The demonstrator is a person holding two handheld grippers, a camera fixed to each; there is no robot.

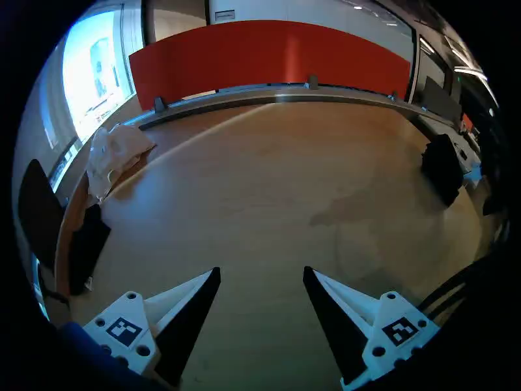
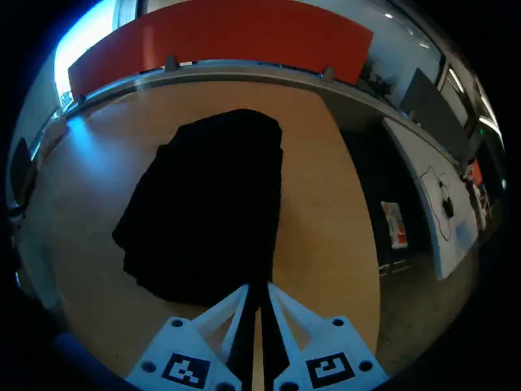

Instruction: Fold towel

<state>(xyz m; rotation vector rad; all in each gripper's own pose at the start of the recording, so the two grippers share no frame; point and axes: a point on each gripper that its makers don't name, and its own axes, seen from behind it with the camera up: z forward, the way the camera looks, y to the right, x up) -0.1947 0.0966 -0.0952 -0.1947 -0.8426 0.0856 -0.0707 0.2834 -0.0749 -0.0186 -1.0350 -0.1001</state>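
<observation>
A black towel (image 2: 208,208) lies spread flat on the wooden table (image 2: 325,215) in the right gripper view. My right gripper (image 2: 260,290) sits at the towel's near right corner, its fingers drawn together on the cloth's edge. In the left gripper view the same dark towel (image 1: 443,168) appears far off at the right. My left gripper (image 1: 262,277) hovers over bare wood (image 1: 273,195), jaws wide apart with nothing between them.
A crumpled white cloth (image 1: 114,153) lies at the table's far left, with a black cloth (image 1: 84,247) hanging over the left edge. A red partition (image 1: 273,55) runs behind the table. To the right stands a white desk (image 2: 433,195) with papers (image 2: 394,225) on the floor.
</observation>
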